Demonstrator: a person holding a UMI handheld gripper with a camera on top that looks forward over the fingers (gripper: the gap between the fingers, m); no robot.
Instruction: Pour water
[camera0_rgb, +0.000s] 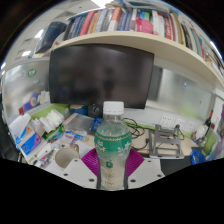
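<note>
1. The bottle (113, 146) carries a green label around its middle, with pale marks on it that are too small and blurred to read as words or a brand.
2. The books (140, 20) on the shelf (120, 43) show coloured spines, but no title or number on them can be made out.
3. The dark monitor (103, 74) shows no readable text or logo.
4. The boxes and packets (48, 124) on the desk (150, 163) bear printing that stays illegible.
</note>
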